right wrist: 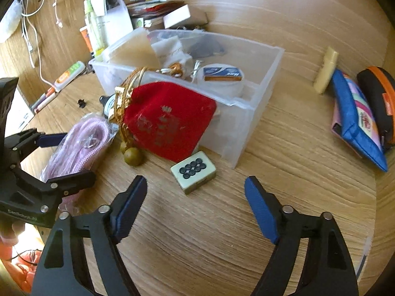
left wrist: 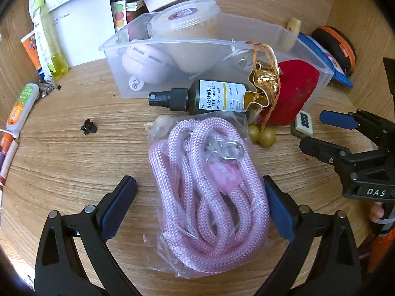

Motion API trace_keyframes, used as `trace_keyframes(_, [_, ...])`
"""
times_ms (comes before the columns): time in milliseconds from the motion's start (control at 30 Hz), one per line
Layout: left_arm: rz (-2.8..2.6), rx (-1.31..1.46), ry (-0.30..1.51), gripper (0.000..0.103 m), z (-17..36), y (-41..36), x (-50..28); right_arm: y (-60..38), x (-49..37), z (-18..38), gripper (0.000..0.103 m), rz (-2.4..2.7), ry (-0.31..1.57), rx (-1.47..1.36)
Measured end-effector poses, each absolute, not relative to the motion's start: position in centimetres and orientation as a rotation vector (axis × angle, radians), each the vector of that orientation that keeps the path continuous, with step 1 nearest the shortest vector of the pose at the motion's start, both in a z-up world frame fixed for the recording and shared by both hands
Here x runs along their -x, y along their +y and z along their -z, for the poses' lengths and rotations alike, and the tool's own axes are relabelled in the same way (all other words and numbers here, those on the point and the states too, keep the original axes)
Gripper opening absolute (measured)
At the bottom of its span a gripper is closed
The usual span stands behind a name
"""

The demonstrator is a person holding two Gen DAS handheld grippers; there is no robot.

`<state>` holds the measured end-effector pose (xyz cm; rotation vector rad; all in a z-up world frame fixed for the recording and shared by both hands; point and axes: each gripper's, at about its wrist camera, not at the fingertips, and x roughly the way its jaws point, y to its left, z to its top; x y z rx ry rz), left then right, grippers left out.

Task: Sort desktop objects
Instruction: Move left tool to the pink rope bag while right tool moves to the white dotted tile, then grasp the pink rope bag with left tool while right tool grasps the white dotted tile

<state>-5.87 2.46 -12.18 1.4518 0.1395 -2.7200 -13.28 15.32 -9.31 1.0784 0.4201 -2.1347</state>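
Note:
A pink rope in a clear bag (left wrist: 209, 192) lies on the wooden table between the open jaws of my left gripper (left wrist: 200, 187); the right pad touches or nearly touches the bag. The bag shows in the right wrist view (right wrist: 79, 143) too. My right gripper (right wrist: 196, 187) is open and empty, just in front of a mahjong tile (right wrist: 193, 171). A clear plastic bin (right wrist: 256, 113) stands behind, with a red velvet pouch (right wrist: 170, 123) leaning on its front and a dark spray bottle (left wrist: 200, 96) lying beside it.
The bin holds a lidded tub (left wrist: 185, 19), a white round case (left wrist: 145, 59) and a tape roll (right wrist: 222, 79). Two olive beads (left wrist: 261, 134), a small black clip (left wrist: 88, 126), papers and tubes (left wrist: 47, 37) at left, and a blue pouch (right wrist: 358, 120) at right.

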Motion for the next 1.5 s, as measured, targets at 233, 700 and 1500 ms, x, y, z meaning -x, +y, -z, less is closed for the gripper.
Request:
trace_keyframes(233, [2.717,-1.405,0.069,0.101,12.7,3.7,6.4,14.3,13.5,10.3,0.053,2.108,0.451,-1.1])
trace_keyframes(700, [2.798,-1.28,0.064,0.064,12.4,3.1,5.6,13.3,13.2,10.2,0.038,2.135,0.475,-1.07])
trace_keyframes(1500, [2.85,-1.089,0.24,0.06,8.7,-1.3,2.5,16.7,10.6,5.8,0.038,2.239,0.285,-0.978])
